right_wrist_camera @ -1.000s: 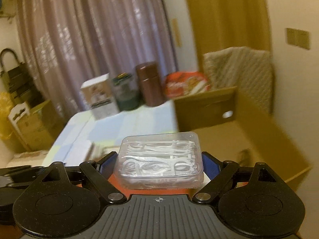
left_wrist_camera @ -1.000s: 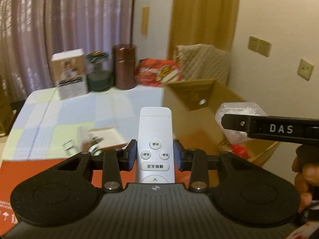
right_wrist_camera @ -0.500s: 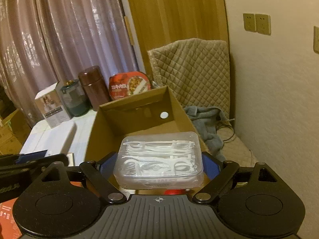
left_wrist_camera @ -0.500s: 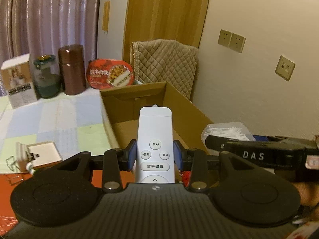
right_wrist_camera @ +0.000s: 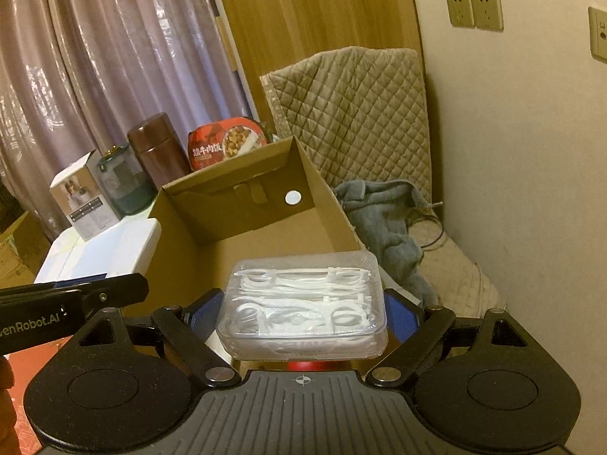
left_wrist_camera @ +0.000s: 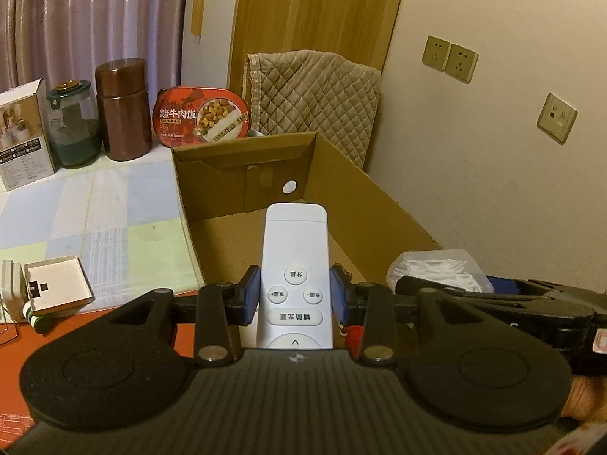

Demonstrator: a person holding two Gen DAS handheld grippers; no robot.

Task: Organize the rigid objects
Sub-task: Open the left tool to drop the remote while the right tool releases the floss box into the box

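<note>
Left wrist view: the left gripper (left_wrist_camera: 295, 299) has its jaws closed onto a slim white plastic remote control (left_wrist_camera: 295, 273), the blue pads (left_wrist_camera: 250, 295) pressing its two long sides near the button end. The remote is a flat, rounded rectangle with three small round buttons, one wide oval button and a large arrow key at its near end, all with grey printed characters. It points forward and is held above the near part of an open brown cardboard box (left_wrist_camera: 379, 197), whose far wall has a small round hole. The box sits on a tabletop covered by a pale checked cloth (left_wrist_camera: 95, 204). At the far edge stand a brown cylindrical canister (left_wrist_camera: 122, 108), a green-lidded glass jar (left_wrist_camera: 72, 125), a white printed carton (left_wrist_camera: 22, 132) and a red instant-meal tub (left_wrist_camera: 201, 117). A small white open box (left_wrist_camera: 57, 288) lies on the left.

Right wrist view: the right gripper (right_wrist_camera: 302, 314) has its jaws clamped on a clear rectangular plastic case (right_wrist_camera: 303, 303) packed with white dental floss picks, gripped at its two short ends. The case is level, held over the near end of the same cardboard box (right_wrist_camera: 326, 193). A quilted beige cover (right_wrist_camera: 353, 113) and a grey cloth (right_wrist_camera: 383, 220) lie beyond the box.
</note>
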